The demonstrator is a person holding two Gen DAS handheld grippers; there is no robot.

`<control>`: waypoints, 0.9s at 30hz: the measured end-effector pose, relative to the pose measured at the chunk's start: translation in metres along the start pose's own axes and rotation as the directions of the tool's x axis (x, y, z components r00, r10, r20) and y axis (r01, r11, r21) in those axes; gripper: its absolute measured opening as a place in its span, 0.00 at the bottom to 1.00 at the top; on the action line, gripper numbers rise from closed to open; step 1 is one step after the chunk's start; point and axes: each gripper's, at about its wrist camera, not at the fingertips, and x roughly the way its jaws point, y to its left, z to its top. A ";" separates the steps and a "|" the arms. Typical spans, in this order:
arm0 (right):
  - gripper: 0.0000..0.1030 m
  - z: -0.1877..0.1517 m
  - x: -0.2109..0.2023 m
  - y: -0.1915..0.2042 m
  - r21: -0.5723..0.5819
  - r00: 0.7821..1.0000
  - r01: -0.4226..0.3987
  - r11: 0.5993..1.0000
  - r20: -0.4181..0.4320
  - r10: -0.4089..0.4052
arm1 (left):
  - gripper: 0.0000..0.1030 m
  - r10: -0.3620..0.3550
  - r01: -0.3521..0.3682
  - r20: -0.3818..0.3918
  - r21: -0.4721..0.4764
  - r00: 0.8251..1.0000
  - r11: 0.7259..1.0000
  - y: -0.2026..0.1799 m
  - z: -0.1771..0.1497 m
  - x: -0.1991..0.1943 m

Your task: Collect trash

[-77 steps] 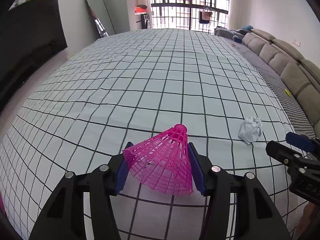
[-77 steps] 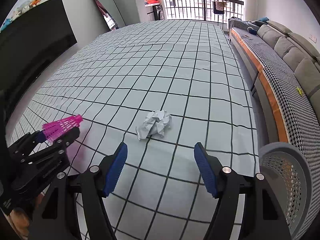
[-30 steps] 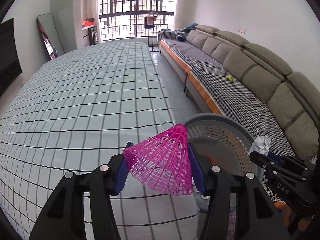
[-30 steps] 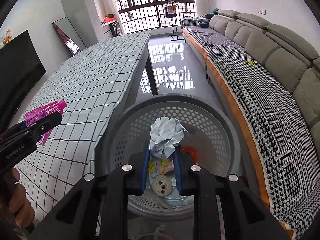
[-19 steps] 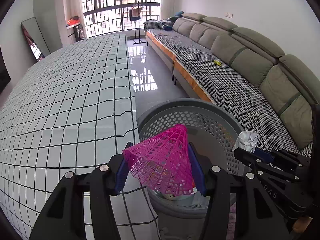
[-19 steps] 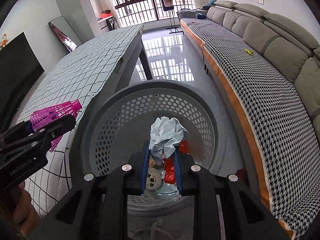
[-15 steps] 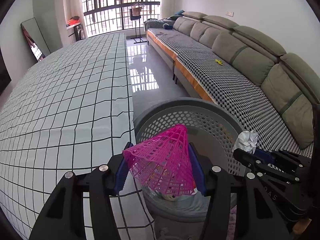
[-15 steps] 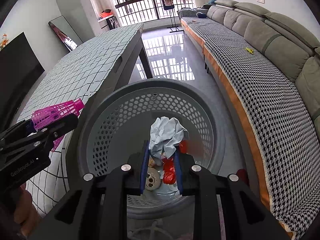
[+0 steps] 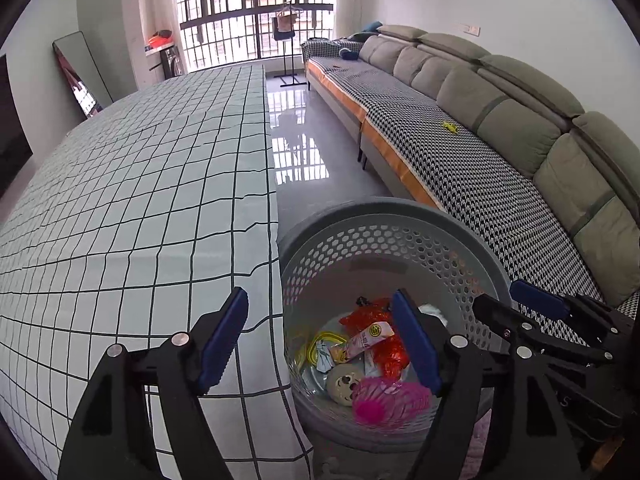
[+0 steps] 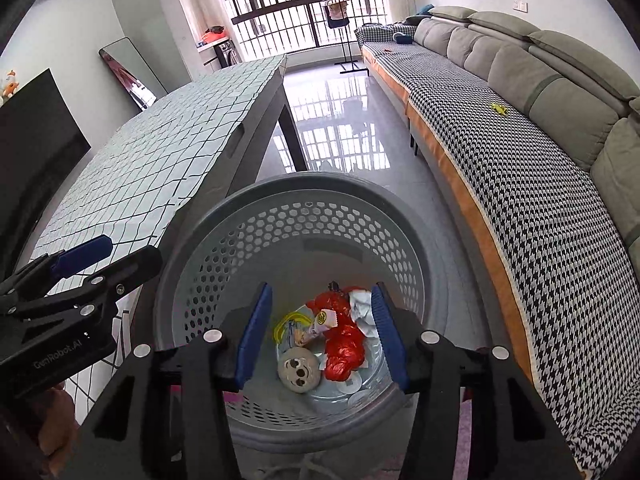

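The table (image 9: 132,200), under a checked cloth (image 9: 168,152), runs ahead and left of the left claw (image 9: 320,338). The bin (image 10: 320,208) stands on the floor (image 10: 340,120), below both claws.

The left black two-finger gripper with blue pads (image 9: 322,338) points steeply downward, its jaws opening with nothing between them. The right black two-finger gripper with blue pads (image 10: 320,332) tilts down likewise, jaws opening and empty, just beside the left.
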 end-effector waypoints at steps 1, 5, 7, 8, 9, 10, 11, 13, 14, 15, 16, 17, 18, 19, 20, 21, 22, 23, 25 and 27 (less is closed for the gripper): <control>0.48 0.000 0.000 0.001 -0.001 1.000 0.000 1.000 -0.001 0.000 | 0.71 0.002 -0.002 -0.001 -0.001 1.000 1.000 0.000 0.000 0.000; 0.48 -0.002 -0.002 0.003 0.001 1.000 0.002 1.000 0.000 -0.002 | 0.72 0.011 -0.011 0.000 -0.004 1.000 1.000 0.000 -0.001 -0.002; 0.48 -0.003 -0.002 0.003 0.006 1.000 0.002 1.000 -0.001 -0.002 | 0.74 0.016 -0.016 0.001 -0.007 1.000 1.000 0.002 -0.002 -0.004; 0.48 -0.002 -0.002 0.003 0.007 1.000 0.003 1.000 -0.002 -0.003 | 0.74 0.018 -0.018 0.001 -0.007 1.000 1.000 0.002 -0.003 -0.004; 0.48 -0.002 -0.002 0.003 0.008 1.000 0.005 1.000 -0.002 -0.005 | 0.74 0.019 -0.019 0.000 -0.007 1.000 1.000 0.003 -0.003 -0.005; 0.48 -0.003 -0.002 0.002 0.008 1.000 0.007 1.000 -0.002 -0.007 | 0.74 0.021 -0.021 -0.001 -0.008 1.000 1.000 0.002 -0.003 -0.005; 0.48 -0.003 -0.002 0.003 0.010 1.000 0.007 1.000 -0.002 -0.007 | 0.75 0.022 -0.022 -0.002 -0.009 1.000 1.000 0.003 -0.004 -0.005; 0.48 -0.003 -0.003 0.003 0.011 1.000 0.008 1.000 0.000 -0.008 | 0.76 0.027 -0.027 -0.003 -0.012 1.000 1.000 0.004 -0.004 -0.006; 0.48 -0.003 -0.003 0.003 0.011 1.000 0.009 1.000 0.001 -0.009 | 0.76 0.029 -0.029 -0.003 -0.012 1.000 1.000 0.005 -0.005 -0.007; 0.48 -0.004 -0.003 0.004 0.010 1.000 0.009 1.000 0.002 -0.009 | 0.76 0.030 -0.030 -0.003 -0.012 1.000 0.999 0.006 -0.005 -0.007; 0.49 -0.004 -0.004 0.004 0.010 1.000 0.011 1.000 0.003 -0.011 | 0.77 0.031 -0.031 -0.003 -0.012 1.000 0.999 0.006 -0.005 -0.007; 0.50 -0.004 -0.004 0.005 0.009 1.000 0.012 1.000 0.005 -0.012 | 0.77 0.033 -0.033 -0.002 -0.012 0.999 0.999 0.006 -0.005 -0.008; 0.51 -0.005 -0.005 0.005 0.009 1.000 0.013 1.000 0.006 -0.013 | 0.78 0.036 -0.036 -0.001 -0.011 0.999 0.999 0.006 -0.006 -0.009; 0.51 -0.004 -0.005 0.005 0.009 1.000 0.013 1.000 0.007 -0.013 | 0.78 0.037 -0.037 0.001 -0.011 0.999 0.999 0.007 -0.006 -0.009; 0.51 -0.004 -0.005 0.005 0.010 1.000 0.014 1.000 0.008 -0.015 | 0.78 0.036 -0.036 0.000 -0.011 0.999 0.999 0.007 -0.006 -0.010; 0.51 -0.005 -0.005 0.004 0.011 1.000 0.016 1.000 0.009 -0.016 | 0.78 0.036 -0.036 0.000 -0.013 0.999 0.999 0.007 -0.006 -0.011; 0.51 -0.005 -0.006 0.005 0.011 1.000 0.015 1.000 0.009 -0.015 | 0.78 0.038 -0.038 0.000 -0.013 0.999 0.999 0.007 -0.006 -0.011; 0.51 -0.005 -0.006 0.005 0.013 1.000 0.015 1.000 0.010 -0.015 | 0.78 0.039 -0.039 0.000 -0.013 0.999 0.999 0.007 -0.005 -0.011; 0.51 -0.005 -0.007 0.005 0.013 1.000 0.015 1.000 0.012 -0.015 | 0.78 0.040 -0.040 0.001 -0.014 0.999 0.999 0.008 -0.005 -0.012; 0.51 -0.006 -0.007 0.005 0.014 1.000 0.015 1.000 0.013 -0.015 | 0.78 0.041 -0.041 0.001 -0.015 0.999 0.999 0.008 -0.006 -0.013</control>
